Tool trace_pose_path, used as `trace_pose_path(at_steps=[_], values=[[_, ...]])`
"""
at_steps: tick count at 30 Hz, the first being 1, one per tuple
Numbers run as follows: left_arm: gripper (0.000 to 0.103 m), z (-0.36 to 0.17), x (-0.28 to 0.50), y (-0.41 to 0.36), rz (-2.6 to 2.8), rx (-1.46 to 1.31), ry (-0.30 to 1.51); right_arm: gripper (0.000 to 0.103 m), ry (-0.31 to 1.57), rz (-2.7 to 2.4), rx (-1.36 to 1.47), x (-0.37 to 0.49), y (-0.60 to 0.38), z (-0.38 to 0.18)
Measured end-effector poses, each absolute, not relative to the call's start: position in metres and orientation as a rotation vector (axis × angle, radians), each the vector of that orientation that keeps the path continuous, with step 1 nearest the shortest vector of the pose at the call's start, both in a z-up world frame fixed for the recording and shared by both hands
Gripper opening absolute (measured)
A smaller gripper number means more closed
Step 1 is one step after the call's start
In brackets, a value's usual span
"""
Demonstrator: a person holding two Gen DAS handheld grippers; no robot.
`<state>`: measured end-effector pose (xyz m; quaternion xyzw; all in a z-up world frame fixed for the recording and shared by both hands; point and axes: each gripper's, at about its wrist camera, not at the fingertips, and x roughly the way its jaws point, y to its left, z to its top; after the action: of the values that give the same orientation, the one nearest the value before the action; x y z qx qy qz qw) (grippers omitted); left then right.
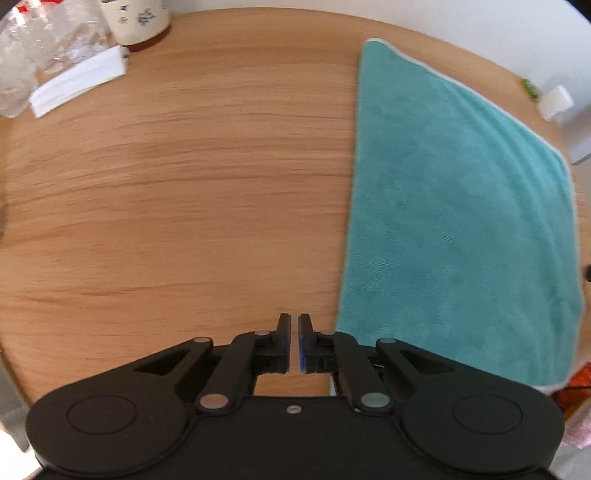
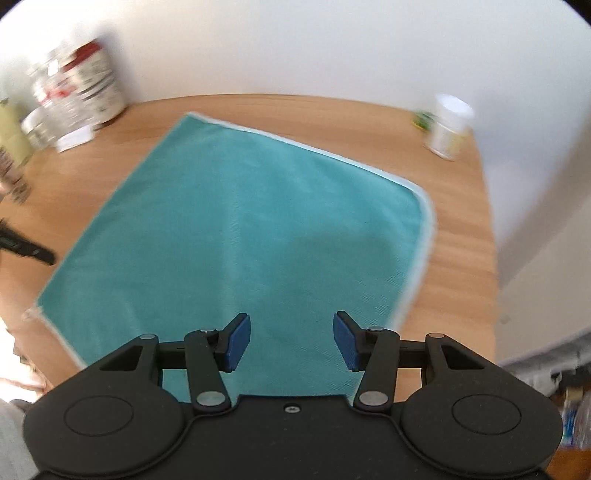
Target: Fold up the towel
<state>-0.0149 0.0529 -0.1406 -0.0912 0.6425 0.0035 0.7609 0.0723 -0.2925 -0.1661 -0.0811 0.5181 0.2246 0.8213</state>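
A teal towel [image 1: 458, 221] with a pale hem lies flat on the wooden table [image 1: 184, 184]. In the left wrist view it fills the right side. My left gripper [image 1: 294, 325] is shut with nothing between its pads, over bare wood just left of the towel's near left corner. In the right wrist view the towel [image 2: 240, 236] lies spread out ahead. My right gripper [image 2: 291, 332] hangs open above its near edge, blue pads wide apart, nothing held. The left gripper's dark tip [image 2: 26, 251] shows at the left edge.
At the back left stand a white printed canister [image 1: 136, 18], clear plastic packaging [image 1: 40, 48] and a white folded paper [image 1: 79, 81]. A small white jar [image 2: 448, 125] stands at the table's far right, near the white wall [image 2: 295, 44]. The table's right edge [image 2: 487, 221] is near the towel.
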Motion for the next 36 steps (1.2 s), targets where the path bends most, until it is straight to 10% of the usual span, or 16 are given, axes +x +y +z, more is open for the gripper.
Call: trace_pose_path(at_steps=[5, 22, 36], values=[[0.031, -0.137, -0.009, 0.063, -0.053, -0.234, 1.383, 0.055, 1.062, 0.522, -0.187, 0.087, -0.261, -0.171], [0.028, -0.153, -0.042, 0.048, 0.129, -0.305, 1.392, 0.053, 0.967, 0.872, -0.287, 0.242, -0.134, -0.165], [0.03, -0.119, -0.03, 0.054, 0.316, -0.266, 1.269, 0.054, 0.968, 0.846, -0.159, 0.175, -0.181, -0.154]])
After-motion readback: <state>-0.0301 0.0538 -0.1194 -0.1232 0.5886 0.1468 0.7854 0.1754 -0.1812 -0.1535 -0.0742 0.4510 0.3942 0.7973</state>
